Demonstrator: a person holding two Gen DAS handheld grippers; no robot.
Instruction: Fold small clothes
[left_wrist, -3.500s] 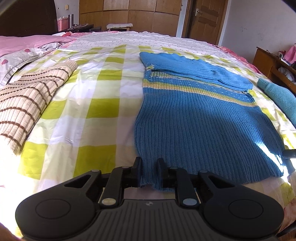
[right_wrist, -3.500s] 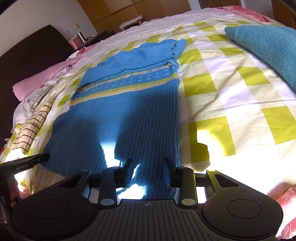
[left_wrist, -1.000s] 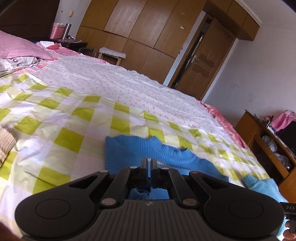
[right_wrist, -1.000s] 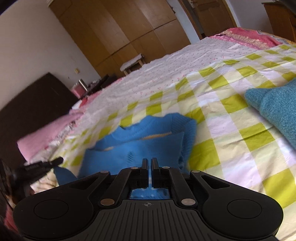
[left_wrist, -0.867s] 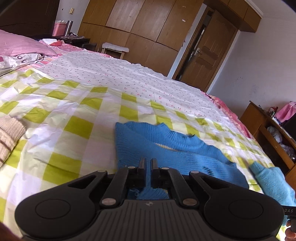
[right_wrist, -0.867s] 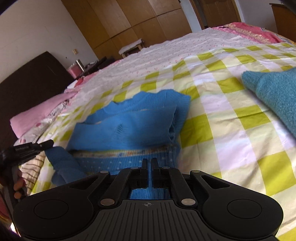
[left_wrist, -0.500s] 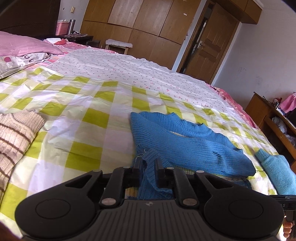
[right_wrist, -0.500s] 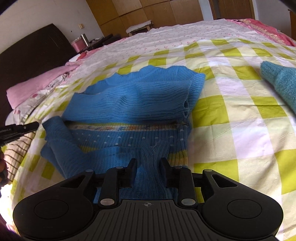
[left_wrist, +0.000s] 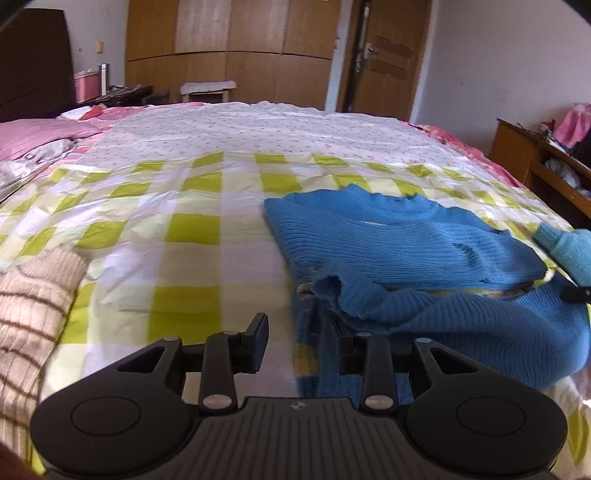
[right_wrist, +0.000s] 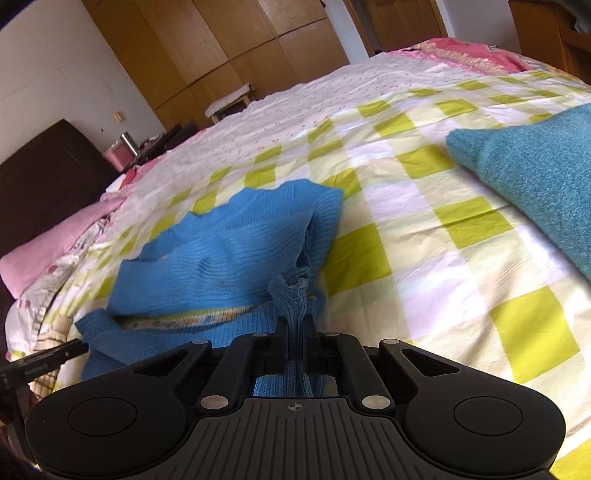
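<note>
A blue knit sweater (left_wrist: 406, 240) lies on the green-checked bedsheet (left_wrist: 184, 229), its lower half folded up towards the collar. My left gripper (left_wrist: 295, 332) is at the sweater's left edge and its jaws are opening. Loose blue hem hangs blurred against the right finger, and the pads do not press it. In the right wrist view the sweater (right_wrist: 229, 251) bunches up before my right gripper (right_wrist: 295, 325). Its jaws are closing, and a ridge of blue knit is pinched between the pads. The left gripper's black tip (right_wrist: 48, 354) shows at the sweater's far left.
A beige striped knit (left_wrist: 33, 295) lies at the left of the bed. A teal garment (right_wrist: 535, 177) lies to the right of the sweater. Pink pillows (left_wrist: 37, 133) are at the far left, and a wooden shelf (left_wrist: 535, 158) stands beyond the bed's right side.
Both grippers carried the sweater's hem up towards the collar. The left gripper then opened and let the hem drop. The right one opened briefly and shut again on a fold.
</note>
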